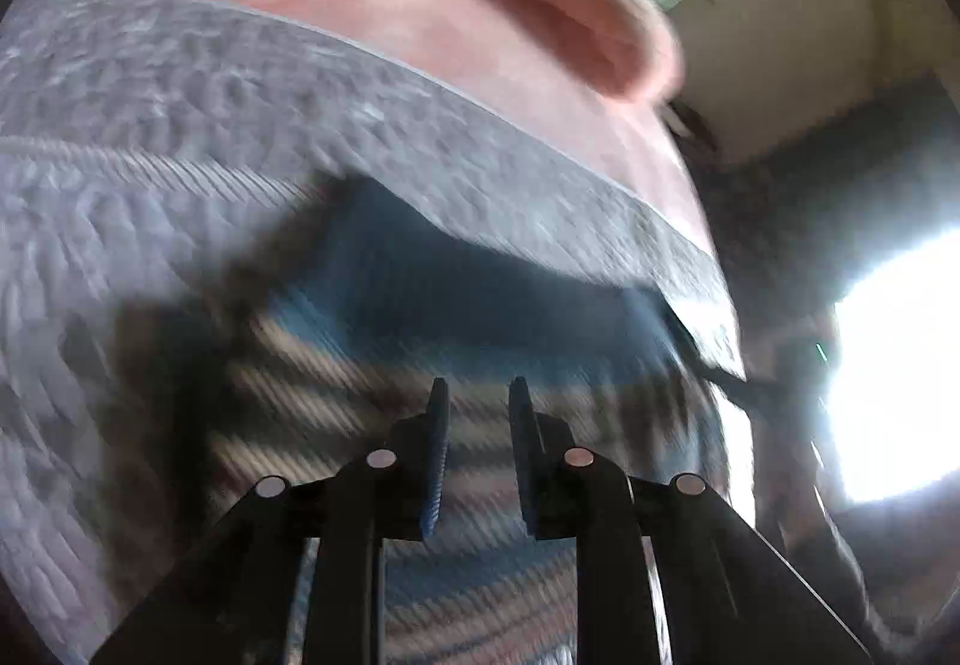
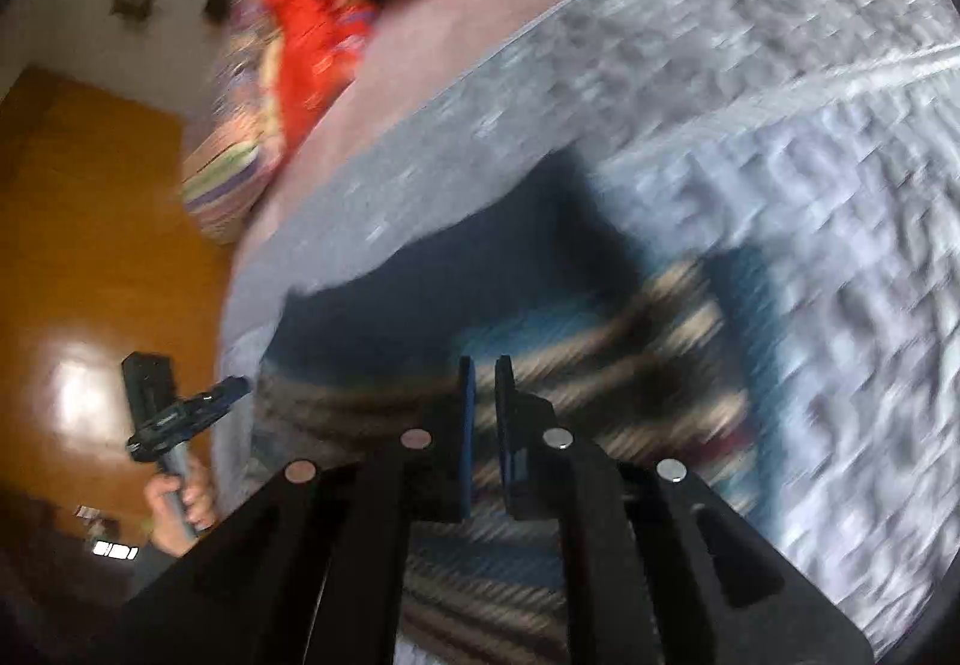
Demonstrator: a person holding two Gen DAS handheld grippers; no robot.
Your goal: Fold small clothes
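Observation:
A small garment (image 1: 480, 299) with a dark blue part and blue, tan and brown stripes lies on the grey textured bedspread (image 1: 180, 125). Both views are blurred by motion. My left gripper (image 1: 478, 395) hovers over the striped part, open, with a moderate gap and nothing between its fingers. In the right wrist view the same garment (image 2: 540, 317) lies under my right gripper (image 2: 484, 365). That gripper's fingers stand only a narrow gap apart, with stripes showing through the gap. A hand (image 2: 180, 503) holds the left gripper's handle at the bed's left edge.
A pink sheet (image 1: 450, 41) lies beyond the bedspread (image 2: 780, 95), with a red and multicoloured pillow (image 2: 300, 41) at the bed's head. An orange wooden panel (image 2: 90, 215) stands past the bed's left edge. A bright window (image 1: 900, 365) glares at the right.

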